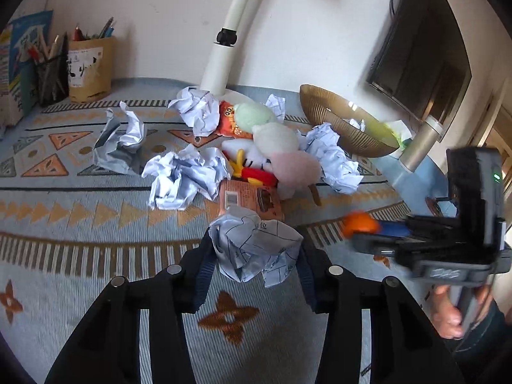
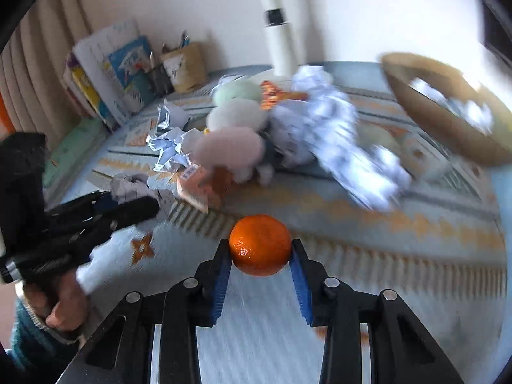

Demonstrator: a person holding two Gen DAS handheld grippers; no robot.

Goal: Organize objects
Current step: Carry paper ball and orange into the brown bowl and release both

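Note:
My left gripper [image 1: 256, 249] is shut on a crumpled paper ball [image 1: 256, 249], held above the patterned cloth. It also shows at the left of the right wrist view, where the ball [image 2: 134, 187] sits in the left gripper [image 2: 140, 198]. My right gripper [image 2: 260, 249] is shut on an orange tangerine [image 2: 260, 244], above the cloth; it shows at the right of the left wrist view with the tangerine [image 1: 358, 222]. A brown ribbed bowl [image 1: 323, 108] with paper inside stands at the back right, and in the right wrist view [image 2: 425, 108].
A pile of crumpled papers [image 1: 182, 182], a plush toy [image 1: 275, 147], a snack packet [image 1: 228, 118] and a brown box [image 1: 249, 196] lies mid-table. A white lamp pole [image 1: 220, 64], pen holders [image 1: 51, 76] and books [image 1: 22, 57] stand at the back. A monitor [image 1: 419, 54] is at the right.

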